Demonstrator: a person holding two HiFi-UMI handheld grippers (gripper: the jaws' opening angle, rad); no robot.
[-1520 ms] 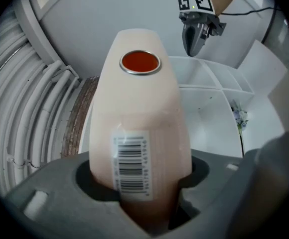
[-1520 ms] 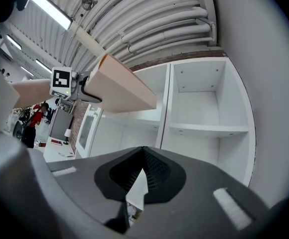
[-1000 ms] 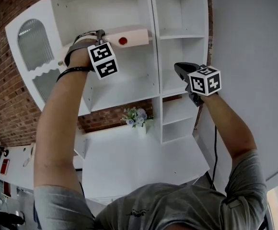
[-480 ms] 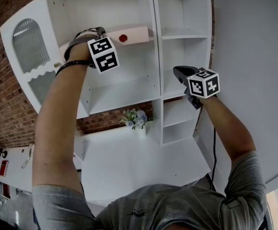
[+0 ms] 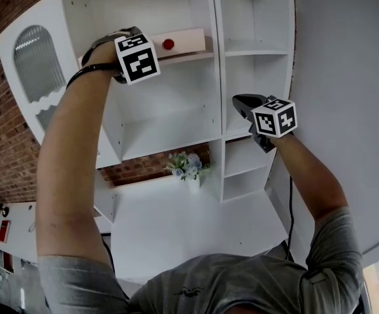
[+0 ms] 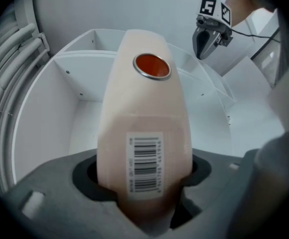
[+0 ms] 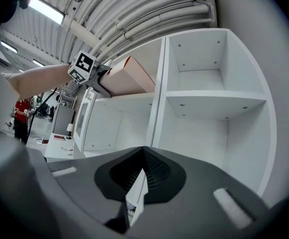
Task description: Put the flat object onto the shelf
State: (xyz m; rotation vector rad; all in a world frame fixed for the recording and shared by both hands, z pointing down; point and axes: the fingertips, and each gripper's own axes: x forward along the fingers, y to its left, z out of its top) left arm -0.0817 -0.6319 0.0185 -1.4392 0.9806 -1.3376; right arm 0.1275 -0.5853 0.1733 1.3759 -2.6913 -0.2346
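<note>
Your left gripper (image 6: 144,176) still seems to grip the flat box (image 6: 147,108), jaws just easing apart. Its long axis runs straight ahead, over the shelf board (image 6: 79,128). Your right gripper (image 7: 142,176) is closed, well aside.

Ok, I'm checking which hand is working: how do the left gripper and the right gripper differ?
The left gripper is shut on the pale pink flat box with a round red spot; the right gripper pinches only a thin white slip. The left gripper is at the white shelf unit's upper board; the right gripper hangs lower, short of it. Both bear marker cubes.
</note>
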